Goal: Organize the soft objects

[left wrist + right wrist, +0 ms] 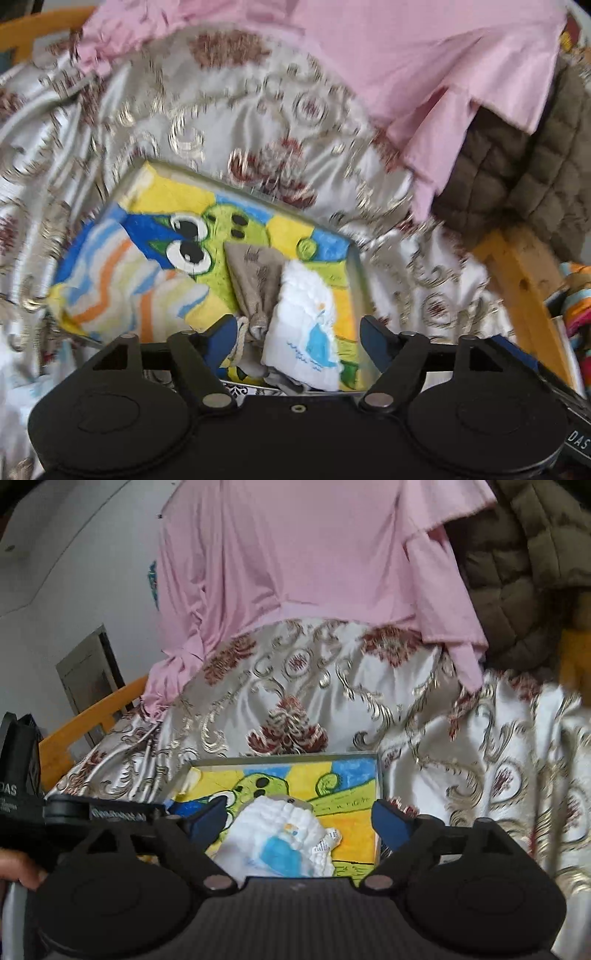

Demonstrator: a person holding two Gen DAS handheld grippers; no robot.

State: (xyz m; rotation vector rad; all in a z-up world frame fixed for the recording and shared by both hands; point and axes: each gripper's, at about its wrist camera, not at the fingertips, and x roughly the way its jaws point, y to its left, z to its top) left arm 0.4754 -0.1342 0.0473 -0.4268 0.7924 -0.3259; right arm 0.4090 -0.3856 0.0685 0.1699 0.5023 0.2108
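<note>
Cloths lie gathered in a shallow tray (360,266) lined with a cartoon frog towel (221,229): a white quilted cloth with a blue motif (306,332) beside a grey drawstring pouch (255,280), and a wavy-striped cloth (122,288) folded at the tray's left side; the tray rests on a silvery brocade spread (221,122), with a pink garment (388,55) and an olive quilted jacket (517,177) draped beyond it; the left gripper (298,339) hovers over the pouch and white cloth with its jaws spread and nothing between them; the right gripper (299,818) hangs above the same white cloth, jaws likewise wide apart and empty; the step in hand appears to be choosing the next piece to pick or straighten inside the tray; the next move would call for lowering one gripper onto a raised fold of the white cloth and pinching only that layer, so the pouch cord does not come along; motion blur smears the left view, the tray's near edge is hidden behind both grippers, and whether the white cloth overlaps the pouch or merely touches it cannot be told
</note>
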